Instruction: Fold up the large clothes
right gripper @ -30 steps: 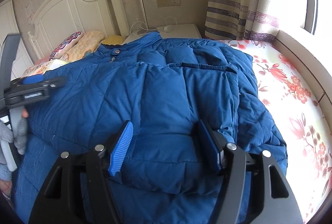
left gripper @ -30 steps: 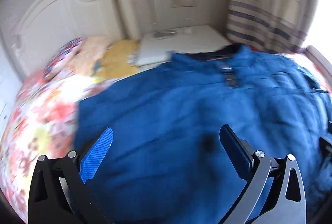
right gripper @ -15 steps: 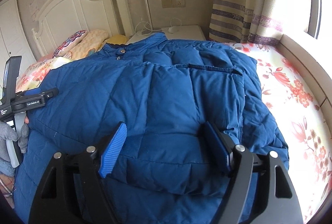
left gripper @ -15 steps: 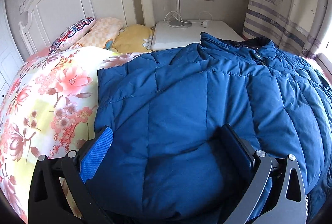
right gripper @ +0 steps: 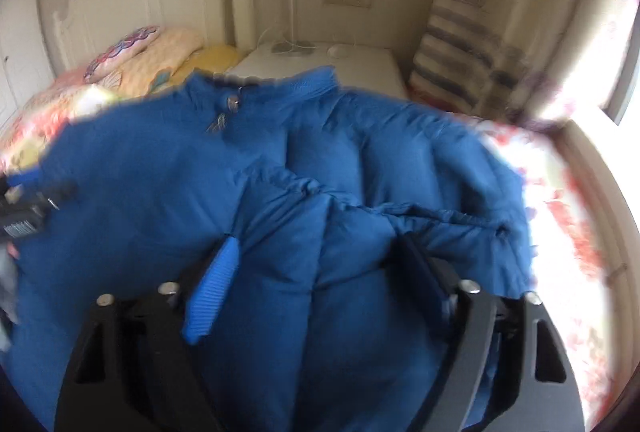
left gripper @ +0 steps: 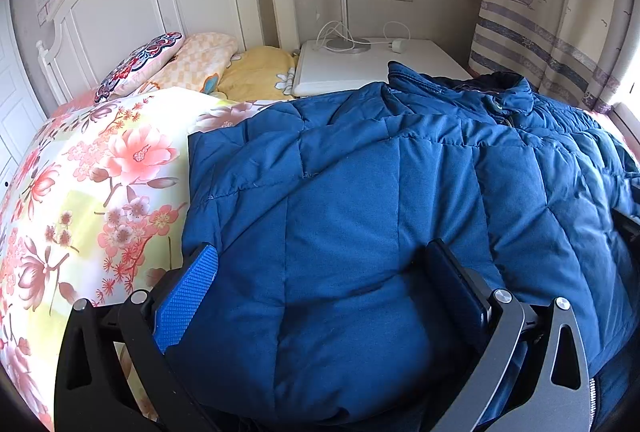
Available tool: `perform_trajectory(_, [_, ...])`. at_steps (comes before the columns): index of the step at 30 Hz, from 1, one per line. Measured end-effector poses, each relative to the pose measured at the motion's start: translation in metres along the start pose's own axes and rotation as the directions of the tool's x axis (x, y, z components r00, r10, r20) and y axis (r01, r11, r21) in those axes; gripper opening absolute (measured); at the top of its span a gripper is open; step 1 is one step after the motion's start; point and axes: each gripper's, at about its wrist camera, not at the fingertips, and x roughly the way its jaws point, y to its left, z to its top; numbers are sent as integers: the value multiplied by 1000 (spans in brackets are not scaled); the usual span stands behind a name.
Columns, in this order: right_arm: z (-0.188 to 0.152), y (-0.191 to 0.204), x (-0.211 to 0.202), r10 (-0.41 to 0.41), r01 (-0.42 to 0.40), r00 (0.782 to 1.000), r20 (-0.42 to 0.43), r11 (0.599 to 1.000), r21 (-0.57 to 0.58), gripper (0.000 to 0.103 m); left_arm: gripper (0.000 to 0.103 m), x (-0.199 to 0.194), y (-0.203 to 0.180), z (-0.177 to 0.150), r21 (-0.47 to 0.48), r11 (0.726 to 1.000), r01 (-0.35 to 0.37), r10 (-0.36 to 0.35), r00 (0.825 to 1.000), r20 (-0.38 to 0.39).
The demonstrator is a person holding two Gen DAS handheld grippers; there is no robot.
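Blurring right view; jacket point(left gripper: 360, 232) hem cut off below claws.

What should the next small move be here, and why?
Probably draw the right tool back clear of the blue jacket: its jaws have just been opening, puffy fabric bulges between them unpinched, and the left tool also stands open, so this fold looks laid down.
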Motion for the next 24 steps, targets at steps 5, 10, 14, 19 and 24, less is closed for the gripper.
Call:
perform_trajectory(5, [-1, -2, 1, 15, -15, 1000, 0, 1000, 9, 84, 99, 2, 4, 0, -16, 1000, 18, -18, 1000, -11])
perform_trajectory(10, [-2, -9, -9, 72, -72, 997, 4, 997, 34, 86, 99, 2, 3, 2, -4, 1000, 4, -4, 1000, -14])
perform_trajectory(14, [-13, -9, -66, 122, -128, 989, 79, 988, 82, 84, 98, -44, 12, -3, -111, 994, -2, 0, 1000, -20])
perform_trajectory(19, [-54, 18, -110, 161, -157, 985, 55, 984, -80, 80, 98, -113, -16, -39, -76, 989, 130, -124, 989, 78])
perform_trajectory(24, [-93, 42, -74, 119, -132, 989, -86, 977, -167, 69, 99, -74, -68, -88, 72, 995, 75, -69, 994, -83])
